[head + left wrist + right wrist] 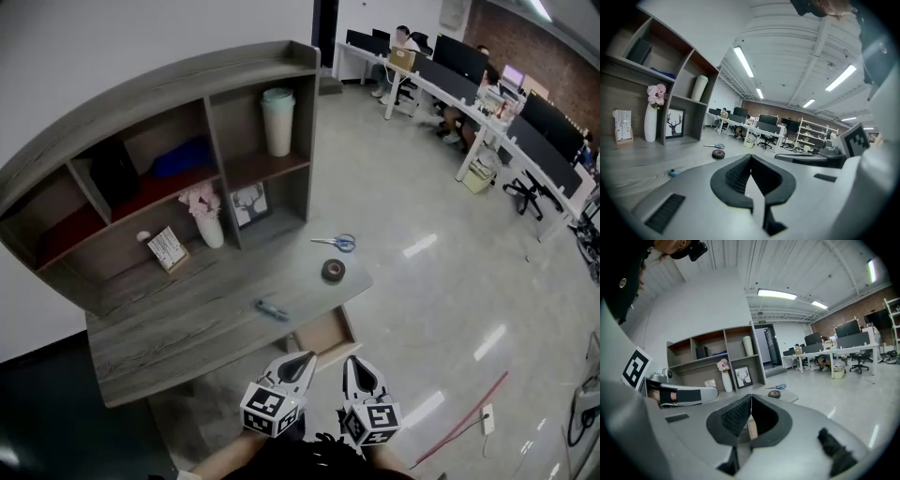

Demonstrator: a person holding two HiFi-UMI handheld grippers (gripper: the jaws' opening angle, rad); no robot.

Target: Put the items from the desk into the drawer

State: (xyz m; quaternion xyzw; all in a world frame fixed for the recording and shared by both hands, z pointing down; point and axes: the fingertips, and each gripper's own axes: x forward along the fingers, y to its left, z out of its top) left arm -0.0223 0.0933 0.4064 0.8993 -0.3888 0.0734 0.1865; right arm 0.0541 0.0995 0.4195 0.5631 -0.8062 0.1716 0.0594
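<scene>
Three loose items wait on the grey wood worktop (pixel 178 333): a pair of blue-handled scissors (pixel 336 243) near the right-hand end, a dark tape roll (pixel 333 271) just beside them and close to the edge, and a small blue object (pixel 272 308), too small to identify, lying towards the front. None has yet gone into the drawer (pixel 323 337), which stands pulled partly out below the front edge. Behind them, a shelf unit (pixel 216 75) holds a vase of pink flowers (pixel 204 223), a framed deer print (pixel 250 204) and a pale stack of cups (pixel 278 120).

The left claw (pixel 305 357) and right claw (pixel 353 360) hang side by side short of the worktop, above the drawer; each has its jaws pressed together on nothing.

The task appears to be at its opening. The likeliest trouble is at the right-hand end: the tape roll and scissors sit close to the edge, so a claw arriving with jaws not spread wide enough could nudge either onto the floor. The scissors lie flat and thin, which invites a slipping grip. The drawer's opening looks narrow, so a careless release could land outside it.
</scene>
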